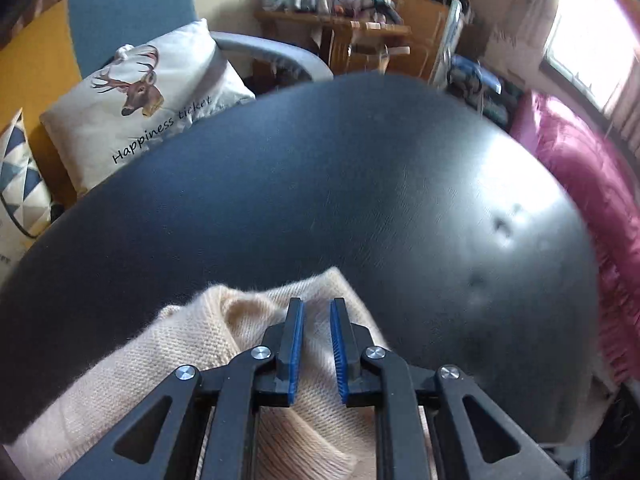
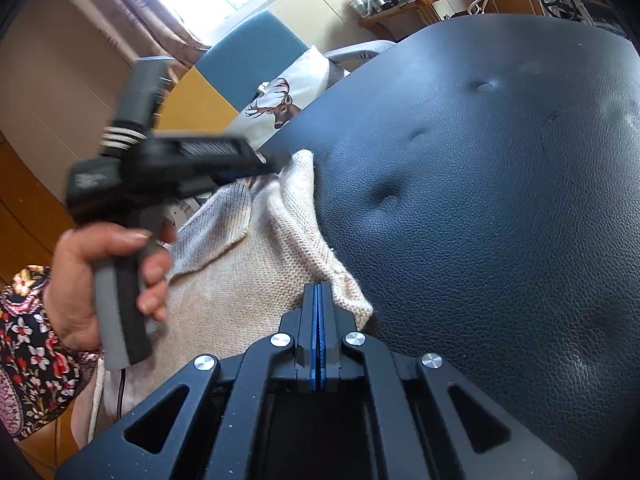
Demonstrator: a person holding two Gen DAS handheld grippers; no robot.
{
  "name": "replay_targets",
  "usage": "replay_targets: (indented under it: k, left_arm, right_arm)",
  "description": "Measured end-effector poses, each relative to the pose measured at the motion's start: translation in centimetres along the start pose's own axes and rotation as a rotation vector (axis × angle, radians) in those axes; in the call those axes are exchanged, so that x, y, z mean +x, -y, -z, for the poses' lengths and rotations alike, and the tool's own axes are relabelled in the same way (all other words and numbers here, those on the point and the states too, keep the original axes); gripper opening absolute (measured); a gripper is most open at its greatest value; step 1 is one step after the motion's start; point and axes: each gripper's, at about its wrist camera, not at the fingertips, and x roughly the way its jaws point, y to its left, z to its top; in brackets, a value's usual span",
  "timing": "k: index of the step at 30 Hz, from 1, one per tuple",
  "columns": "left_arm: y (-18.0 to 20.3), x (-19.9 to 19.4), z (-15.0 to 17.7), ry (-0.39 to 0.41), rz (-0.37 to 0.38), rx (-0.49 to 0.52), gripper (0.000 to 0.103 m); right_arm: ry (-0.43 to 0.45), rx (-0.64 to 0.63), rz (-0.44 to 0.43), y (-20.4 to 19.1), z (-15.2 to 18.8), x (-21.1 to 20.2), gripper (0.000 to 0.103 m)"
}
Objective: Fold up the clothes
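A cream knit sweater [image 1: 200, 352] lies at the near edge of a black padded leather surface [image 1: 320, 180]. My left gripper [image 1: 317, 302] has its blue pads a little apart with a fold of the sweater between them. In the right wrist view a hand [image 2: 92, 280] holds that left gripper [image 2: 276, 168], blurred, at a raised corner of the sweater [image 2: 240, 280]. My right gripper [image 2: 319, 286] is shut at the sweater's near edge. A taut ridge of knit runs from its tips up to the left gripper. The black surface [image 2: 480, 220] stretches to the right.
A deer-print cushion [image 1: 140, 92] leans on a blue and yellow chair [image 1: 128, 8] behind the surface. A pink blanket [image 1: 580, 184] lies at the right. A cluttered wooden shelf [image 1: 332, 28] stands at the back. A floral sleeve [image 2: 28, 340] shows at the lower left.
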Motion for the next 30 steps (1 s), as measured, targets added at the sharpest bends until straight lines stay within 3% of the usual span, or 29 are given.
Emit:
replay_targets:
  k: [3, 8, 10, 14, 18, 23, 27, 30]
  left_arm:
    - [-0.5, -3.4, 0.5, 0.118, 0.011, -0.002, 0.014]
    - [-3.7, -6.8, 3.8, 0.225, -0.072, 0.003, 0.014]
    - [-5.3, -6.3, 5.2, 0.218, -0.087, -0.051, 0.014]
    - [-7.4, -5.2, 8.0, 0.218, -0.108, -0.156, 0.014]
    - [-7.7, -4.2, 9.5, 0.227, -0.111, -0.202, 0.014]
    - [-8.9, -3.9, 10.1, 0.227, -0.040, -0.251, 0.014]
    - [-9.5, -3.9, 10.3, 0.237, 0.009, -0.291, 0.014]
    - [-9.4, -3.8, 10.2, 0.236, 0.001, -0.285, 0.014]
  right_arm:
    - [-0.004, 0.002, -0.002, -0.1, -0.1, -0.2, 0.000]
    - [0.047, 0.003, -0.053, -1.7, -1.5, -2.7, 0.006]
    - [0.072, -0.023, -0.050, -3.0, -2.7, -2.8, 0.006]
    - [0.000, -0.122, -0.032, -6.5, -5.5, 1.1, 0.006]
    - [-0.046, -0.222, 0.042, -9.3, -7.1, 5.8, 0.006]
    - [-0.126, -0.202, 0.091, -7.8, -7.3, 9.7, 0.002]
    - [-0.106, -0.100, 0.079, -5.5, -8.7, 9.4, 0.000]
    - [-0.090, -0.209, 0.118, -7.6, -9.3, 8.9, 0.003]
